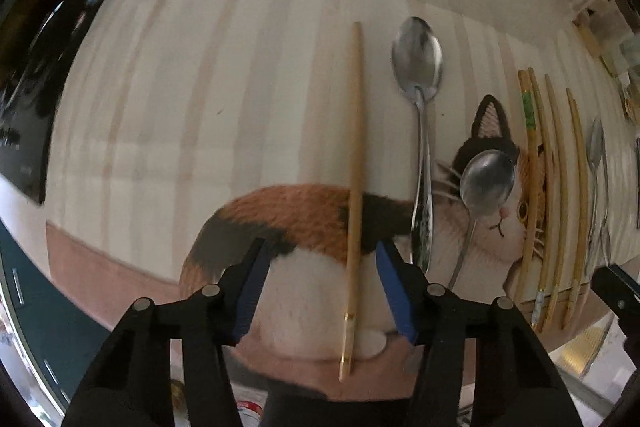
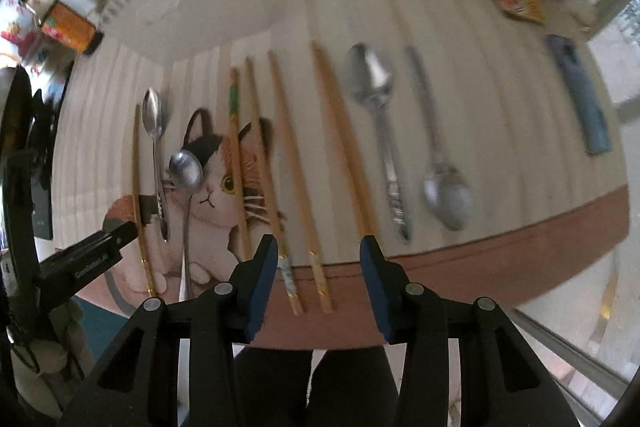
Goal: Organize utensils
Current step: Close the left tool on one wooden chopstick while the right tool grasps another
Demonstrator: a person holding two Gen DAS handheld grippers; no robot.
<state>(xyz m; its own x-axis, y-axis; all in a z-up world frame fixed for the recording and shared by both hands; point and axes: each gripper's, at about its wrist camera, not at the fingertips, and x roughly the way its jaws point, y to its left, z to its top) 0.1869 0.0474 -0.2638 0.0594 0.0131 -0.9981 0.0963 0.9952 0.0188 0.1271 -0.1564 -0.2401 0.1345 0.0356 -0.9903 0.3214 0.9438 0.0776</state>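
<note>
Left wrist view: the left gripper (image 1: pixel 320 269) points down over a cat-print mat (image 1: pixel 304 211) spread on the surface. Its blue-padded fingers (image 1: pixel 252 287) stand partly apart on either side of a single chopstick (image 1: pixel 354 187) at lower centre of the frame. Clear gaps show on both sides; the pads do not touch it. The chopstick lies flat, running top to bottom. Just right of it lies a large spoon (image 1: pixel 420 115), bowl toward the top. A smaller spoon (image 1: pixel 486 183) rests over the cat's face, further right. A row of chopsticks (image 1: pixel 554 187) lies at the right edge.

Right wrist view: the right gripper (image 2: pixel 319 279) also points down, fingers (image 2: pixel 264 287) partly apart. Two chopsticks (image 2: pixel 304 227) lie between them, their decorated ends at lower centre of the frame. No contact with the pads is visible. Further chopsticks lie to the left across the cat's face. Two spoons lie right of centre: one (image 2: pixel 378 115) bowl up, one (image 2: pixel 440 179) bowl down. A blue case (image 2: pixel 576 95) sits at the upper right. This view is motion-blurred.
</note>
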